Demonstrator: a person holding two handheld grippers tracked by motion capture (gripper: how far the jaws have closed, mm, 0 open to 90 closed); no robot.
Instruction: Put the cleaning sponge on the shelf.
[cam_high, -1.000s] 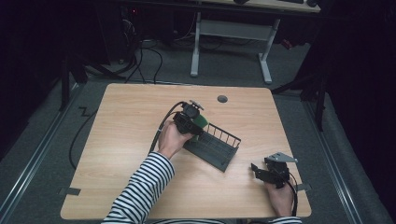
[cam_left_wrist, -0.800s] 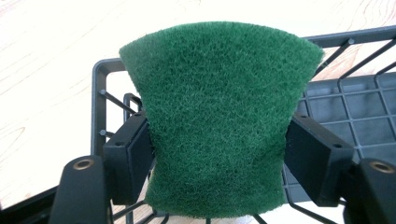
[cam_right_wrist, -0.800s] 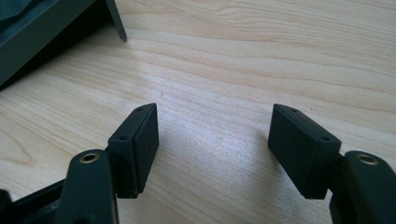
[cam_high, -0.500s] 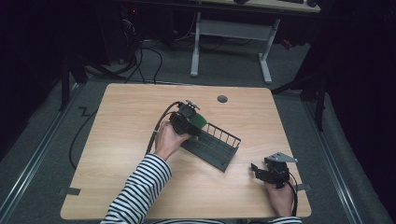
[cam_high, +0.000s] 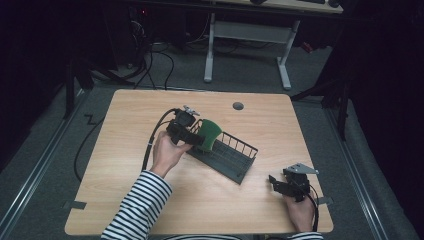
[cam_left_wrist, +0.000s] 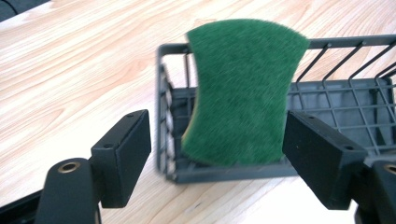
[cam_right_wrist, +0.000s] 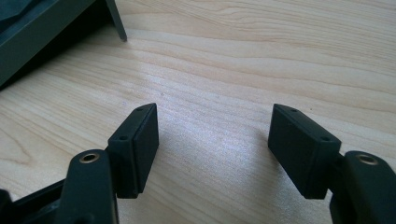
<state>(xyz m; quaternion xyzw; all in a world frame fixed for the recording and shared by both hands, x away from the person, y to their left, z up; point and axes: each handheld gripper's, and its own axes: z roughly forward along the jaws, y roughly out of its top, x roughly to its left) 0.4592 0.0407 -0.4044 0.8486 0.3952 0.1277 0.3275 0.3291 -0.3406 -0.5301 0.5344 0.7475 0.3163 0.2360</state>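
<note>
Left gripper (cam_high: 198, 140) sits at about ten o'clock from the table's middle, its jaws standing wide apart after having just been opening, with nothing pressed between the pads. Through its own camera the green scouring pad (cam_left_wrist: 240, 91) stands upright on its edge just beyond the fingertips, leaning against the near end wall of the dark wire rack (cam_left_wrist: 327, 105), clear of both pads (cam_left_wrist: 125, 156) (a strip of bare wood shows between the left one and the pad). From above, the same green pad (cam_high: 210, 135) rises at the rack's (cam_high: 227, 157) ten-o'clock end, and the rack runs slantwise from there toward four o'clock on the wooden table (cam_high: 125, 115). A hand in a striped sleeve (cam_high: 142, 202) holds this gripper, its cable curling off toward nine o'clock. Right gripper (cam_high: 274, 182) rests low near the table's five-o'clock corner, well apart from the rack; its jaws are spread too, with only bare tabletop (cam_right_wrist: 224, 60) between them and a corner of the rack (cam_right_wrist: 42, 28) at eleven o'clock in its own view.
</note>
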